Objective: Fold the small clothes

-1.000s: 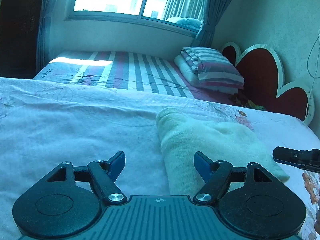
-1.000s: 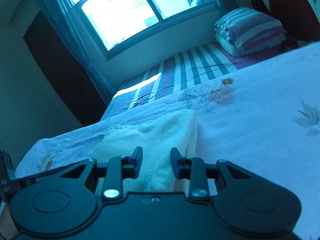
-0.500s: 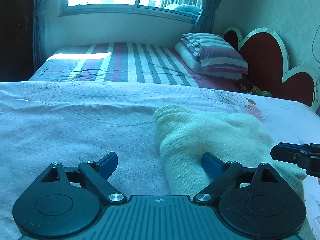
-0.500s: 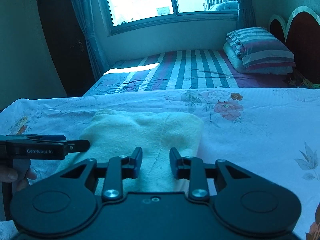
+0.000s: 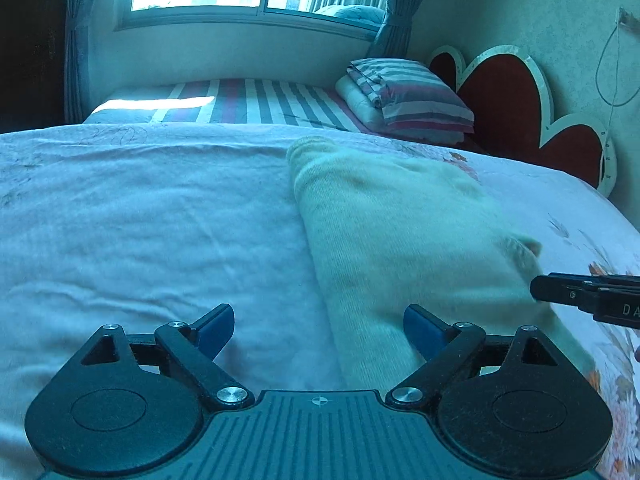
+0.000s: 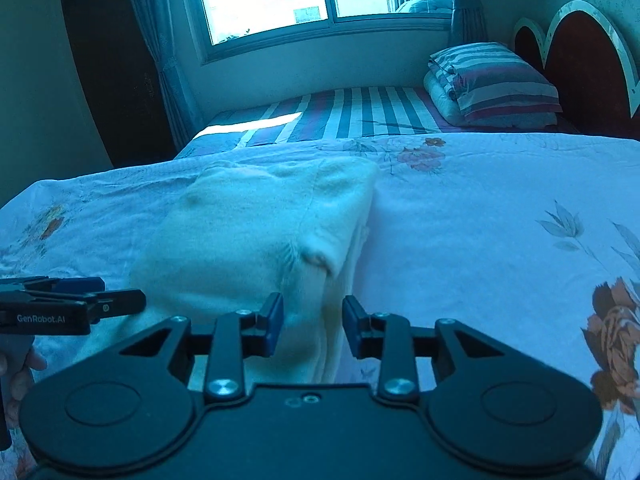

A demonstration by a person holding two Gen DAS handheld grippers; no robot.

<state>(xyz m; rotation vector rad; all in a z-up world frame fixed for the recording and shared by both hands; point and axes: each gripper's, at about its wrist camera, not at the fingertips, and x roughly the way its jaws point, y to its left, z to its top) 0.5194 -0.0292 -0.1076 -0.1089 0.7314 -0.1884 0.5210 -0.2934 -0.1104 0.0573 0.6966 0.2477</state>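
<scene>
garment: pale cream knitted garment (image 5: pixel 400 232), folded in a thick bundle, lies on the floral white bedsheet (image 5: pixel 140 220) | left gripper (image 5: pixel 320 324): spread wide, holds nothing, straddles the near left edge | right gripper (image 6: pixel 312 320): jaws opening, fold edge between them, pads apparently not pressing | purpose: probably to square the bundle

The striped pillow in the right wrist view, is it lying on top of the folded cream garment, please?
No, the striped pillow sits far back by the headboard, well apart from the cream garment on the floral sheet.
</scene>
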